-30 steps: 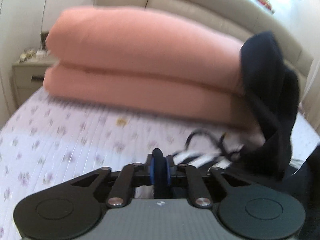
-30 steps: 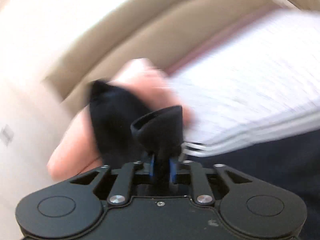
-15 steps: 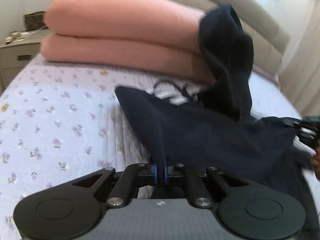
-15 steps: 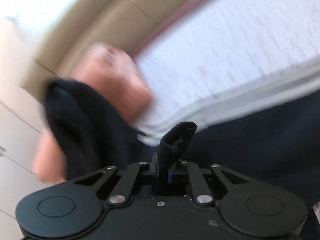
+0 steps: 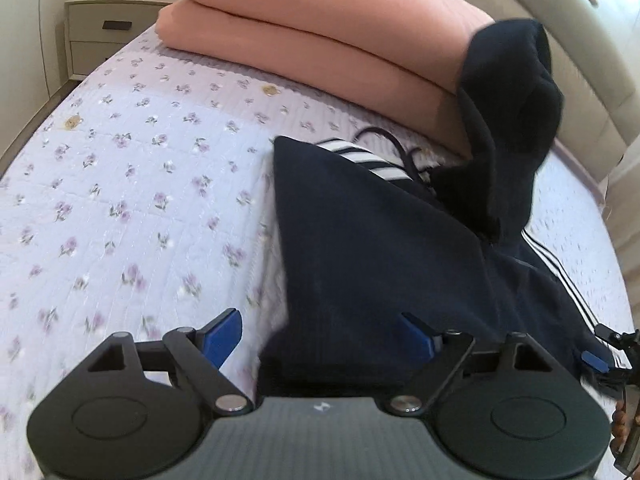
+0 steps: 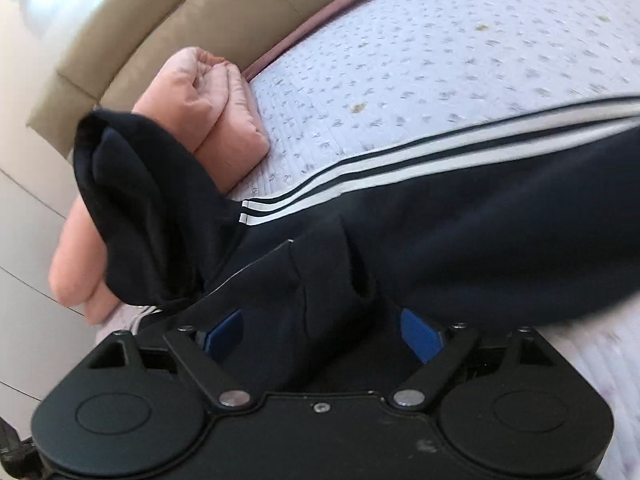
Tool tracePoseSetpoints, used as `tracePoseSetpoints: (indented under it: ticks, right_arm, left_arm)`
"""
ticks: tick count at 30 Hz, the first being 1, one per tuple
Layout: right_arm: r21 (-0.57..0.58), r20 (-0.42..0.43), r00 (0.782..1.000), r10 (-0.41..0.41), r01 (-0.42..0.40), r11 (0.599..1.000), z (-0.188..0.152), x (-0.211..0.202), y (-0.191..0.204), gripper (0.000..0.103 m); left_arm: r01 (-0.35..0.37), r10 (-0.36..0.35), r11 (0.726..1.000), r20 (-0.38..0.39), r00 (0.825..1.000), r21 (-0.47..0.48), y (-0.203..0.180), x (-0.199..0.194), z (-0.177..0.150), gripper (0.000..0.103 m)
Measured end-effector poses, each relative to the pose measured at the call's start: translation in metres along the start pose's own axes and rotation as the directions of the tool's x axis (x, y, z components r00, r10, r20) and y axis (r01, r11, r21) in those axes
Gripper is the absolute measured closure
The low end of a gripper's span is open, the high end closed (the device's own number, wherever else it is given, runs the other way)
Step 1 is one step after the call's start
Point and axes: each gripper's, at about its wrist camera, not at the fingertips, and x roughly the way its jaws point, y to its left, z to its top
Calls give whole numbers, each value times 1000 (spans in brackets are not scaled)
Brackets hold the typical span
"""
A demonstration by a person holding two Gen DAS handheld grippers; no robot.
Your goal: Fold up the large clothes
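I am holding my left gripper [image 5: 320, 336] with its blue-padded fingers [image 5: 222, 334] spread wide; the near edge of the dark navy hooded sweatshirt with white stripes [image 5: 372, 248] is lying in the gap between them, and neither pad is pinching it. My right gripper [image 6: 322, 334] is likewise standing with its blue pads [image 6: 420, 334] wide apart; a raised fold of that same sweatshirt [image 6: 400, 248] is sitting loose between them, gripped by neither.

Beyond my left fingers the sweatshirt is spreading flat across the lilac quilted bedspread with small purple flowers [image 5: 120, 184]; a band of white stripes is showing at the sweatshirt's far edge, a dark drawstring [image 5: 384, 140] is looping just beyond that, and more stripes are running down its right side. The sweatshirt's hood [image 5: 512, 120] is rising at its far right and leaning against the folded salmon-pink duvet [image 5: 320, 32], which is lying across the bedspread beyond the sweatshirt; in the right view the hood [image 6: 136, 200] is draping over the duvet's end [image 6: 204, 100], and a striped sleeve [image 6: 460, 132] is stretching away to the right of it.

Behind the duvet the beige padded leather headboard [image 5: 560, 32] is curving around; left of the duvet a pale wooden nightstand with drawers [image 5: 104, 28] is standing beside the bed.
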Motion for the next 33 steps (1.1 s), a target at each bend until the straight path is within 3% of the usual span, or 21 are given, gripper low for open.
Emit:
tracePoseSetpoints:
  ticks: [2, 5, 6, 8, 13, 14, 15, 16, 17, 18, 21, 25, 26, 28, 30, 33]
  right_arm:
    - [181, 16, 998, 53, -55, 982, -1, -14, -32, 1]
    - [334, -33, 999, 21, -9, 942, -3, -37, -82, 2]
    - [352, -41, 999, 4, 10, 936, -2, -42, -96, 9]
    - [411, 38, 999, -1, -15, 911, 2, -59, -129, 25]
    - [524, 277, 957, -84, -77, 848, 18, -89, -199, 29]
    - [562, 309, 946, -94, -102, 821, 18, -91, -211, 40]
    - [607, 339, 934, -108, -130, 784, 16, -92, -223, 58]
    - [638, 346, 930, -126, -134, 759, 16, -89, -230, 71]
    - [656, 339, 930, -144, -124, 744, 15, -88, -236, 96]
    - [653, 341, 929, -145, -123, 747, 13, -87, -239, 103]
    - [614, 389, 904, -177, -111, 782, 3, -98, -221, 99]
    - [575, 339, 898, -280, 38, 817, -14, -107, -205, 95]
    - [574, 360, 898, -252, 0, 819, -16, -109, -212, 91]
    - [625, 400, 894, -201, -105, 774, -11, -105, -230, 85]
    - [671, 448, 870, -206, -175, 720, -5, -109, -248, 84]
    - [674, 512, 826, -237, -215, 707, 14, -114, -273, 84]
  left_arm:
    - [-28, 29, 999, -11, 1000, 19, -15, -6, -2, 15]
    - [-43, 46, 997, -47, 998, 64, -44, -7, -5, 15]
    - [-34, 39, 996, -58, 998, 77, -54, -7, -6, 15]
    - [-6, 13, 996, -83, 996, 85, -69, -6, -9, 15]
    - [71, -65, 996, -100, 993, 62, -98, 0, -24, 15]
    - [83, -78, 995, -99, 992, 53, -103, 2, -27, 15]
    - [100, -95, 994, -100, 990, 45, -106, 8, -30, 15]
    - [118, -113, 992, -108, 988, 36, -110, 12, -33, 15]
    - [128, -123, 991, -120, 985, 29, -113, 15, -36, 15]
    - [136, -130, 990, -136, 982, 32, -118, 19, -39, 15]
    - [142, -129, 987, -157, 979, 77, -125, 22, -48, 16]
    - [113, -95, 988, -164, 982, 106, -124, 22, -52, 16]
    - [113, -96, 989, -167, 981, 97, -123, 25, -51, 16]
    - [128, -115, 990, -168, 979, 64, -118, 25, -48, 16]
    - [147, -138, 988, -158, 978, 47, -114, 20, -47, 16]
    - [137, -128, 989, -135, 982, 58, -113, 13, -45, 16]
